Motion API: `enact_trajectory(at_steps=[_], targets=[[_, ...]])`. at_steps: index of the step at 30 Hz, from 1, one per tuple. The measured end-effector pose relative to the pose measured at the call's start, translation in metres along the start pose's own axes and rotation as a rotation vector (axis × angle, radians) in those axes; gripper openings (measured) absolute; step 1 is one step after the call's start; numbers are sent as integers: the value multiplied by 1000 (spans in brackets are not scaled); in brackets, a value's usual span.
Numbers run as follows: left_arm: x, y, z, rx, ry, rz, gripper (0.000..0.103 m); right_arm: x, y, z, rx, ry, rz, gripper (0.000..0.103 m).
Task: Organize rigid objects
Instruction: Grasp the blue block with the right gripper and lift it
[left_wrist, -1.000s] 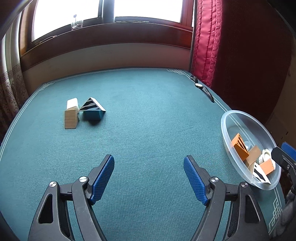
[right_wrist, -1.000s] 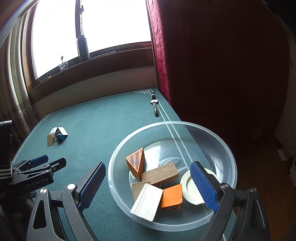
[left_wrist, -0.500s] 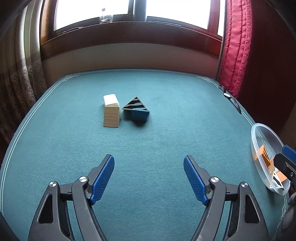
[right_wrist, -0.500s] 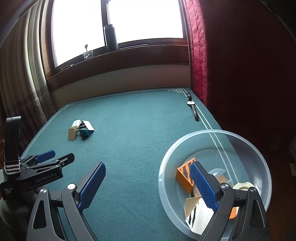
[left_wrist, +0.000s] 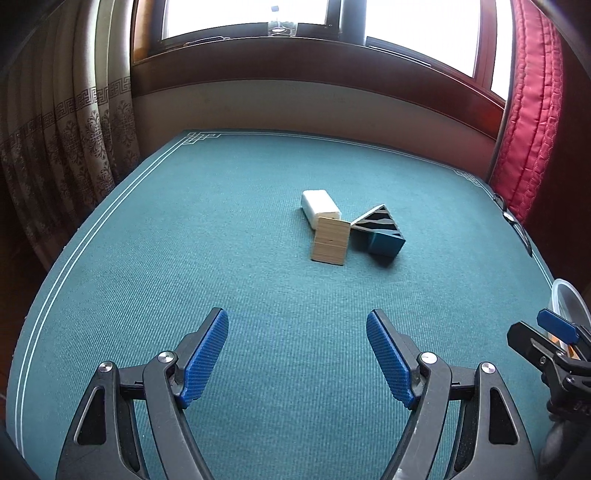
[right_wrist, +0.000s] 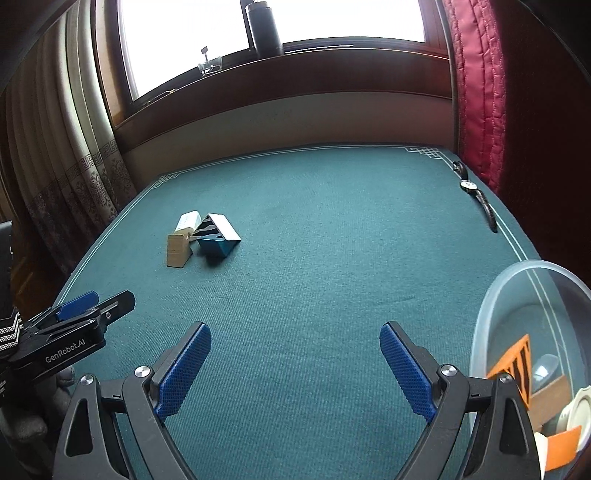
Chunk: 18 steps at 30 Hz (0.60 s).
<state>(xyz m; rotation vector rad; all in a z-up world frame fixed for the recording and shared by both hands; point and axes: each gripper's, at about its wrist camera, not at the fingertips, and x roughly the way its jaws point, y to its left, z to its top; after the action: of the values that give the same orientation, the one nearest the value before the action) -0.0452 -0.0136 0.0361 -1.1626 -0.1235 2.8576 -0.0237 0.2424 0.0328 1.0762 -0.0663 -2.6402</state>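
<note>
Both tongs, left and right, gape empty over green felt surface; three blocks: pale wooden slab, white bar, striped blue wedge.

Wood block: pale, layered grain, rect., lying flat mid-cloth. White block: rect., rounded edges, its near end touching the wood block's far end. Blue prism: triangular, black/white striped face tilted up, just beside wood block.

Clear bowl: round plastic, near cloth edge, well apart from the three blocks. Holds orange slotted wedge, brown block, white round pc., orange pc.; partly cut off.
</note>
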Motion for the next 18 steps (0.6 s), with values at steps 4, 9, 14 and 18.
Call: enact_trajectory(at_steps=[4, 9, 14, 18], targets=[[4, 11, -1, -5, 8, 13, 78, 20, 14, 7, -10, 20, 19, 95], [8, 24, -2, -24, 16, 17, 78, 46, 29, 18, 2, 58, 53, 95], [13, 31, -2, -43, 26, 11, 78, 68, 44, 30, -9, 75, 60, 95], [14, 33, -2, -57, 30, 4, 78, 82, 55, 39, -20, 83, 58, 95]])
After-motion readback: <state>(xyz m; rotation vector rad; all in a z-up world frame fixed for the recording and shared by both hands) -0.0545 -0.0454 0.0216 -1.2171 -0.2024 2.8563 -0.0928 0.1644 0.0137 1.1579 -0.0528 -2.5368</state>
